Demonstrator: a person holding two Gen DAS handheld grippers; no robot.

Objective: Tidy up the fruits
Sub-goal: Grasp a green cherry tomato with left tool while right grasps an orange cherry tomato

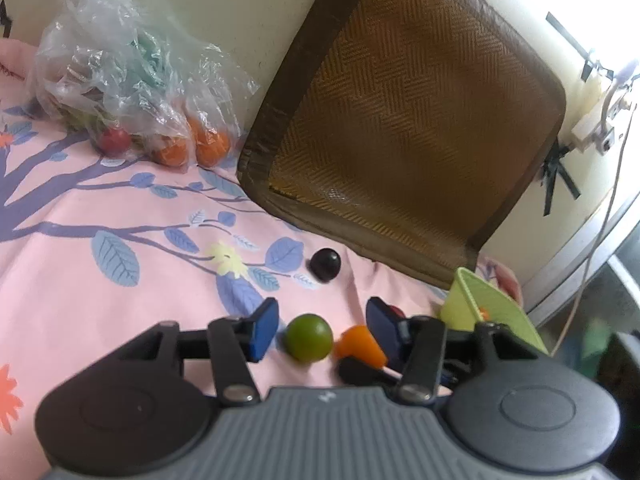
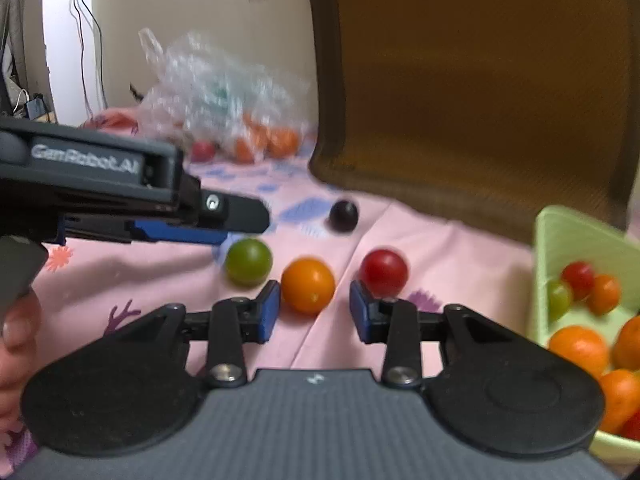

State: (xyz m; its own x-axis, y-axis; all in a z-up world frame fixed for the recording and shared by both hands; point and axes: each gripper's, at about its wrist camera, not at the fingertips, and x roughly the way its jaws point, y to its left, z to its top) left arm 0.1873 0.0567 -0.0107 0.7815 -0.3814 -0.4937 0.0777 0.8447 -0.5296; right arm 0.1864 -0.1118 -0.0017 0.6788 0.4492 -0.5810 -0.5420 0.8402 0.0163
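Note:
Loose on the pink sheet lie a green fruit (image 1: 309,337) (image 2: 248,262), an orange fruit (image 2: 308,285) (image 1: 358,344), a red fruit (image 2: 384,272) and a dark fruit (image 1: 326,265) (image 2: 343,215). My left gripper (image 1: 324,332) is open around the green fruit, with a gap on both sides. Seen from the side in the right wrist view, the left gripper (image 2: 236,226) hangs just above that fruit. My right gripper (image 2: 315,312) is open, the orange fruit just ahead of its fingertips, nearer the left pad. A light green basket (image 2: 568,236) (image 1: 492,308) holds several fruits at the right.
A brown woven cushion (image 1: 400,120) (image 2: 480,80) leans on the wall behind the fruits. A clear plastic bag (image 1: 132,92) (image 2: 224,92) with more fruits sits at the back left. A hand (image 2: 16,332) holds the left gripper. Cables hang at the far right wall (image 1: 600,200).

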